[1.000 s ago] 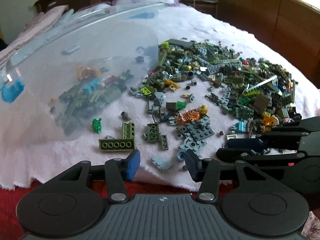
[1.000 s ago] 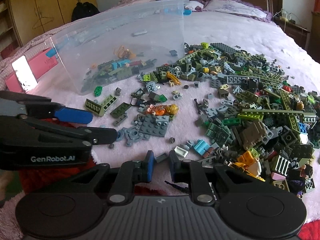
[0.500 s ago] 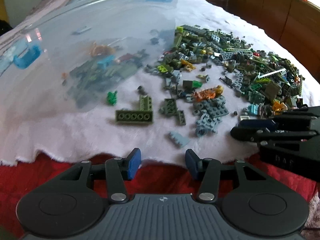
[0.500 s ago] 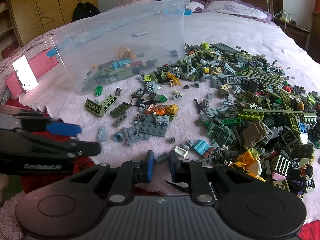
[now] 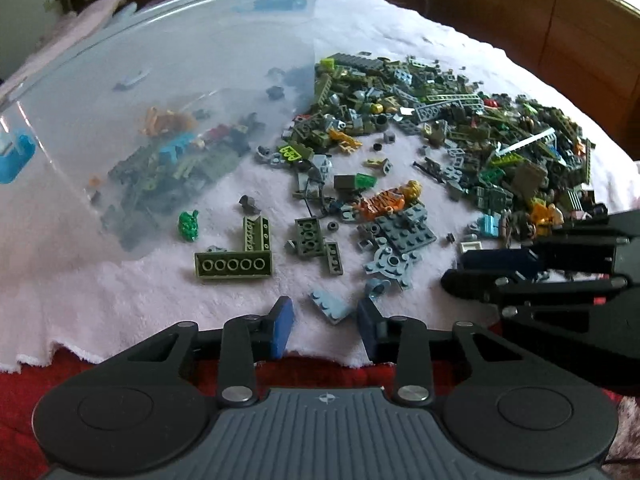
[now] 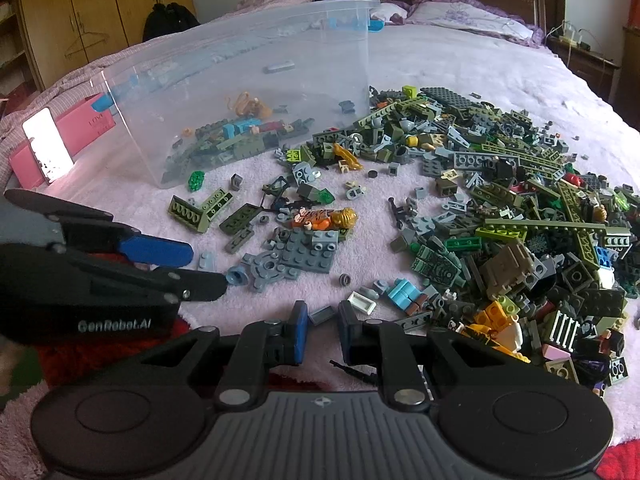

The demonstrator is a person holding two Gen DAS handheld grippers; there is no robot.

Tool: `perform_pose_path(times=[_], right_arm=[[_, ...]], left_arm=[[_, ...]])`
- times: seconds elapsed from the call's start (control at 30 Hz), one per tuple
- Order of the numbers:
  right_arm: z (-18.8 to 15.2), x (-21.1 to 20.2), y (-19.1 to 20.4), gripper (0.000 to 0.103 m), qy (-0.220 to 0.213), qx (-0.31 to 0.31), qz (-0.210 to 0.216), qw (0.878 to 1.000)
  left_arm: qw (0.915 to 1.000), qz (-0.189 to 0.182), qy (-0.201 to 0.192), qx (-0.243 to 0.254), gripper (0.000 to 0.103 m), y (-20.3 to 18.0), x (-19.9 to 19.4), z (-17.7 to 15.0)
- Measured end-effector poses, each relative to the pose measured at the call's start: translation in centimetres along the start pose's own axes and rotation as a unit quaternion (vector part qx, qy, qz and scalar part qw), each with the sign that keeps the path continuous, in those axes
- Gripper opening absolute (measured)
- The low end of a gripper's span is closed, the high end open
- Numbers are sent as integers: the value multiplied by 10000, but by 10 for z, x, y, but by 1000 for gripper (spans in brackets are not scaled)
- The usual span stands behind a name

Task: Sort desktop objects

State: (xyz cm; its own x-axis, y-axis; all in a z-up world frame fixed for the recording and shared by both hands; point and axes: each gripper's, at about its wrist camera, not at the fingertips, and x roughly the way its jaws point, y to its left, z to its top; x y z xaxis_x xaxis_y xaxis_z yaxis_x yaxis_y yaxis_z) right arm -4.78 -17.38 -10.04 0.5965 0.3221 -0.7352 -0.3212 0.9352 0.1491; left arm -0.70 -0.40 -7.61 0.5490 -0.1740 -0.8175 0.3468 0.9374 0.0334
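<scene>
Left tool (image 5: 324,330): jaws closing, blue pads not yet pressing on anything; a light blue-grey plate (image 5: 331,307) lies on the blanket between and just ahead of the fingertips, untouched as far as can be seen
Right tool (image 6: 320,330): fingers drawn close together with a narrow gap; a small grey tile (image 6: 322,314) sits just ahead of that gap, and whether the pads pinch it cannot be told
Just ahead of left tool: olive beam with round holes (image 5: 233,265) lying flat, an olive brick (image 5: 256,233) standing against it, a grey round-hubbed piece (image 5: 390,266) to the right
Further ahead of left tool: orange striped tiger figure (image 5: 382,202) beside a dark grey studded plate (image 5: 404,230); a small green plant piece (image 5: 188,225) off to the left
Ahead and right of both tools: the big brick pile (image 6: 500,208), mostly olive, grey and black, loose on the blanket
Ahead and left of both tools: clear plastic bin (image 6: 240,92) lying on its side, mouth toward the pile, with some bricks already inside
Under everything: pale pink blanket (image 6: 460,68) on a bed
Far left of right tool: pink box (image 6: 76,136) beside the bin
Beyond the bed: wooden wardrobe (image 6: 88,12)
</scene>
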Motion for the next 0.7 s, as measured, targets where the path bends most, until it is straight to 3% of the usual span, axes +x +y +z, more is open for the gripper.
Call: perform_pose_path(times=[0.23, 0.47, 0.7], right_arm=[[1, -2, 1, 22, 20, 91, -16, 10000], [2, 0, 3, 23, 25, 116, -41, 9999], [2, 0, 8, 17, 8, -102, -178, 9998]], left_arm=[[9998, -203, -58, -12, 38, -5, -1, -1], [9999, -133, -83, -21, 37, -7, 2, -2], [9997, -140, -114, -139, 18, -3, 1, 0]])
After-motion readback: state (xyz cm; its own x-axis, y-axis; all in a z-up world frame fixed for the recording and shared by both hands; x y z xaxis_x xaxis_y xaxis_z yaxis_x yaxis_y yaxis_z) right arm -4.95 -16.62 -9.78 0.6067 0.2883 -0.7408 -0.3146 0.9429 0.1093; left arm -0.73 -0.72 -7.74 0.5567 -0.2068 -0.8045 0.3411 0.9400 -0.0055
